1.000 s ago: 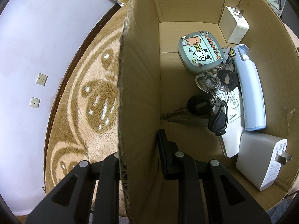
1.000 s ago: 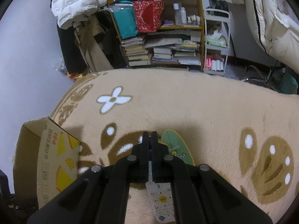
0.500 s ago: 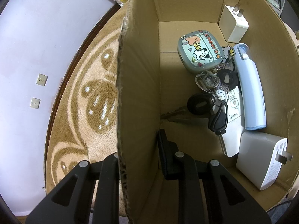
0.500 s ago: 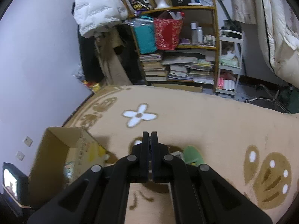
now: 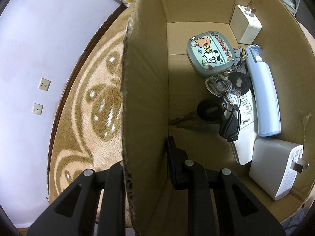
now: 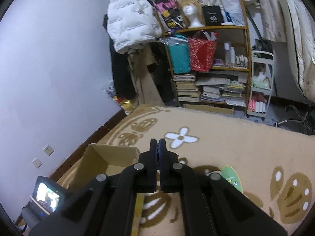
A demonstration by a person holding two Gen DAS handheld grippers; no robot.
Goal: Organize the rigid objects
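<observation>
The cardboard box (image 5: 145, 90) sat on the carpet (image 5: 94, 106), its wall clamped by the left gripper (image 5: 145, 157), holding two chargers, one remote, while the right gripper (image 6: 157, 147) hovered above, jaws together on something thin and unidentifiable.

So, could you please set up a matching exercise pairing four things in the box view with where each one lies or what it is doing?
Things:
1. left tool
2. Cheers case
3. pale blue handheld device
4. grey charger

Places or states:
A. near right corner of the box, prongs pointing right
B. clamped on the cardboard box wall
C. lengthwise along the right wall
D. toward the far end, above the keys

Pairs: 1-B, 2-D, 3-C, 4-A
</observation>
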